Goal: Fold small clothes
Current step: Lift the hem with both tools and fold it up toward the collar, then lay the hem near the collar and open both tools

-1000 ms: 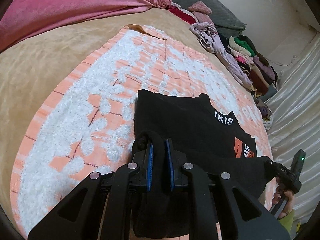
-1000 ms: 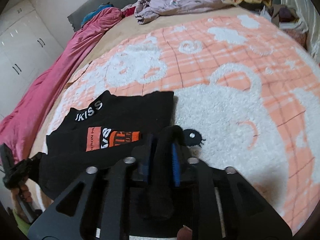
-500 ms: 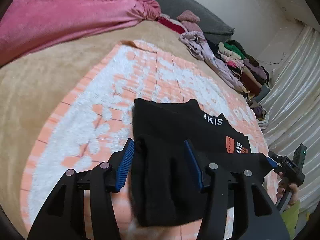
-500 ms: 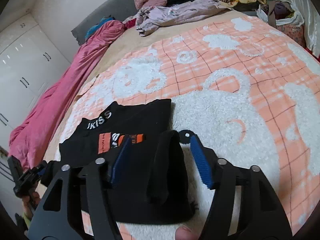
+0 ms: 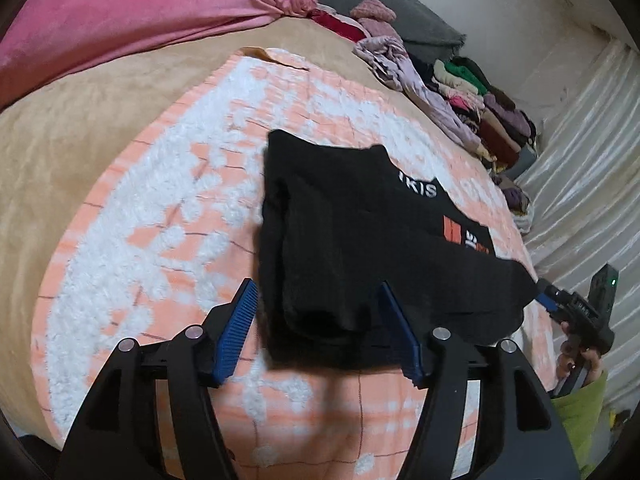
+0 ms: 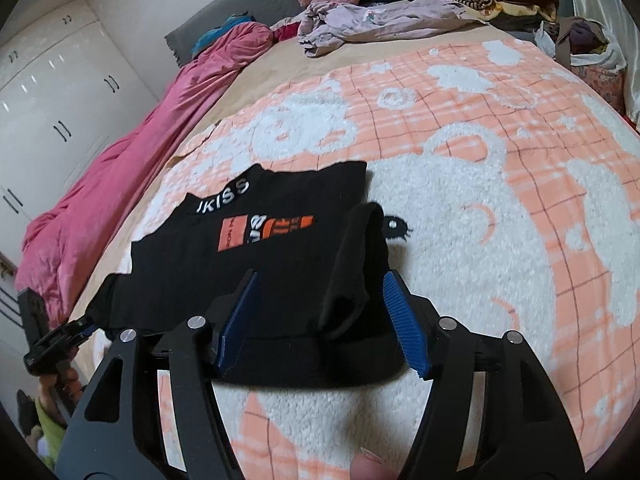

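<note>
Soft even indoor light, strong fisheye bending, dark vignetted corners, slight blur.

The black top is matt knit cloth with a smooth printed orange patch, lying on a fluffy, rough-piled peach-and-white blanket. Upper left of the frame, the pink cover has a soft velvety sheen. The pads look like ribbed blue rubber on matt black plastic.

Your left gripper is spread wide over the black garment, folded on the orange-and-white blanket. At four o'clock your right gripper touches the garment's corner; its jaws are too small to read.
</note>
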Demonstrator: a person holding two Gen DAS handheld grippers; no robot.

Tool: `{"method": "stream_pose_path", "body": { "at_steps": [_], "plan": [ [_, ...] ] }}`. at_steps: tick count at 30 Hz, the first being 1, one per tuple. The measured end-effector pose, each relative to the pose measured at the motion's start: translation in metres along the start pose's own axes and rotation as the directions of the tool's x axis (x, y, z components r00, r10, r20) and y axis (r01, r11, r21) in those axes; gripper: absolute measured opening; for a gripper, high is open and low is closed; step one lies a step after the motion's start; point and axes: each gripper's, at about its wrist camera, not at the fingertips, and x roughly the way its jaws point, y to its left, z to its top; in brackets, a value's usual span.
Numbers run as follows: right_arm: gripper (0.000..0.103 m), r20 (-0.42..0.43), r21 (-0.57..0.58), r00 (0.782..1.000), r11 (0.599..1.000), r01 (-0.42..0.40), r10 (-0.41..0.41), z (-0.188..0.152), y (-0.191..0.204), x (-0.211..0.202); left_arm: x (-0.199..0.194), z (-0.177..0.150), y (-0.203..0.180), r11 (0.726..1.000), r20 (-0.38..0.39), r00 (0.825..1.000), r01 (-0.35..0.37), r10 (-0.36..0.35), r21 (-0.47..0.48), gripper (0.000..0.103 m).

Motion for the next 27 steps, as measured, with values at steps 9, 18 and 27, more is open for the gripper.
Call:
{"method": "stream_pose_path", "body": {
  "at_steps": [9,18,27],
  "plan": [
    [0.003,-0.081,0.010,0.996,1.000,-0.026,0.026,-0.005,-0.003,0.026,-0.004,0.001,-0.022,0.992,0.039,0.997,-0.075,0.071,0.100,0.008],
    [0.003,0.023,0.073,0.985,0.982,-0.172,0.171,0.045,0.001,0.019,-0.003,0.051,0.007,0.987,0.052,0.994,0.104,-0.098,-0.125,0.007],
    [0.005,0.026,0.177,0.985,0.969,-0.171,0.169,0.074,-0.024,0.064,0.046,0.092,0.024,0.967,0.050,0.997,0.063,-0.052,-0.246,0.008]
  ]
}}
